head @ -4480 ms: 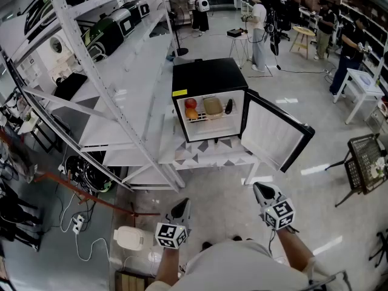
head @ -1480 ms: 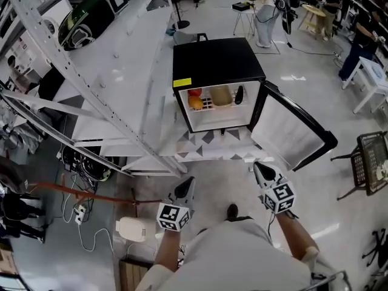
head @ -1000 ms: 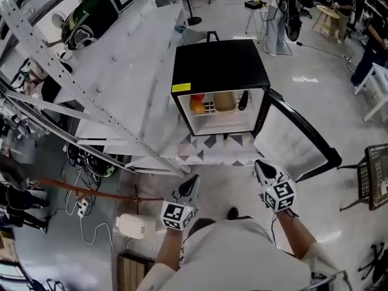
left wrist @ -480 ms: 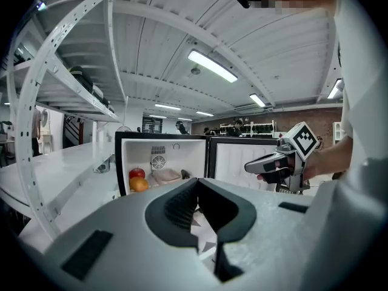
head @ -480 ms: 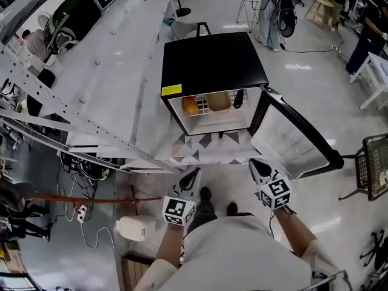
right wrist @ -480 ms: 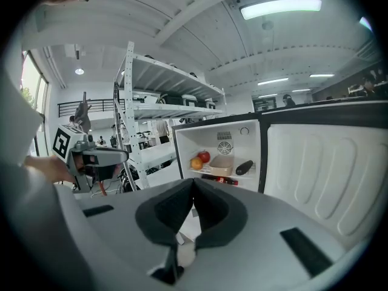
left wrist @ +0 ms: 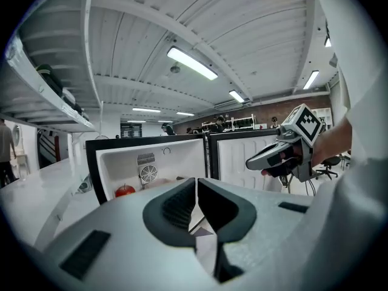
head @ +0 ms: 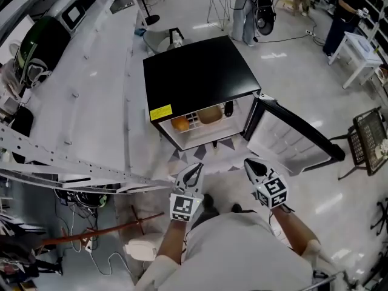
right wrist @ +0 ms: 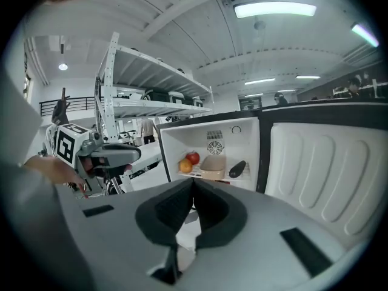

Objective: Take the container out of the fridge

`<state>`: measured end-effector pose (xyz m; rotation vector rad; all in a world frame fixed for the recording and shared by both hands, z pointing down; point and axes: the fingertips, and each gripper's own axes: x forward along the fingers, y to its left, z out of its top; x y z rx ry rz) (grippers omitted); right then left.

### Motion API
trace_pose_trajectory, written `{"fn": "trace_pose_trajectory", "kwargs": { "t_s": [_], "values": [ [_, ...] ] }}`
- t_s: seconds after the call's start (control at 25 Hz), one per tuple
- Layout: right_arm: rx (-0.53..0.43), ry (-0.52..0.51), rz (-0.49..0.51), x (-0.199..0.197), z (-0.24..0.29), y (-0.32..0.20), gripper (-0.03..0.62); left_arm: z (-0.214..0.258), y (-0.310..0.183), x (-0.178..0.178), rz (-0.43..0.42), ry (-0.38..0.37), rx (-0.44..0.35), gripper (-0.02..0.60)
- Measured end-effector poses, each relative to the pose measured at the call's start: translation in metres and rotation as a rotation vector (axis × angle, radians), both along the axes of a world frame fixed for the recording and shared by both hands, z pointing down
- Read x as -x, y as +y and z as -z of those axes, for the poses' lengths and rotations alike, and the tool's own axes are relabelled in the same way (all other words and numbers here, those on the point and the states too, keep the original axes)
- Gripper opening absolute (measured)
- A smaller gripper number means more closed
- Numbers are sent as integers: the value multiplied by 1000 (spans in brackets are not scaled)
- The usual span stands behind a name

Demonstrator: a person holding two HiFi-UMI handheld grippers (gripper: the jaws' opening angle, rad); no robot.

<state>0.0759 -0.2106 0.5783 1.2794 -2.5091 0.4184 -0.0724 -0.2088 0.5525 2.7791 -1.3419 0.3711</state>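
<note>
1. As I judge it, the step in hand is the approach. The fridge [head: 200,71] stands ahead of both hand-held grippers, and its door [head: 285,139] is already open, ahead and to the right of the right hand-held gripper [head: 250,163].
2. The left hand-held gripper [head: 194,170] has its jaws pressed together and holds nothing. The right one is closed in the same way and is also empty.
3. The container [right wrist: 213,164], a shallow beige tub, is not yet taken. It sits on the wire shelf [right wrist: 195,173] inside the fridge, ahead of the right hand-held gripper and well apart from both.
4. Seen from that hand-held gripper, a red apple [right wrist: 193,157] and an orange [right wrist: 185,165] lie just left of the container. A dark long thing [right wrist: 237,169], perhaps an aubergine, lies just right of it. What is inside the container I cannot tell.
5. The next move calls for bringing one hand-held gripper forward to the shelf, opening its jaws and closing them on the container's side. The neighbours are close, so the path should be straight.
</note>
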Motion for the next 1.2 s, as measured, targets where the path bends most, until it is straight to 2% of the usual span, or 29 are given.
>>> {"fn": "trace_pose_trajectory", "kwargs": {
  "t_s": [0.2, 0.36, 0.68, 0.88, 0.96, 1.04, 1.2],
  "values": [
    [-1, 11, -69, 10, 1, -17, 5, -13, -42, -1, -83, -74, -14, 6],
    [4, 19, -121, 20, 0, -22, 5, -29, -69, -5, -151, -179, -50, 9],
    [23, 38, -243, 23, -9, -22, 5, -66, -113, -25, -295, -375, -121, 61],
    [43, 34, -307, 20, -17, -24, 5, -92, -138, -33, -331, -480, -148, 130],
    [58, 13, -325, 23, -22, -23, 5, -104, -147, -35, -339, -548, -170, 155],
    [82, -27, -341, 25, -27, -22, 5, -117, -156, -37, -344, -641, -210, 211],
    [91, -47, -359, 25, -28, -25, 5, -136, -170, -45, -346, -753, -273, 237]
  ]
}}
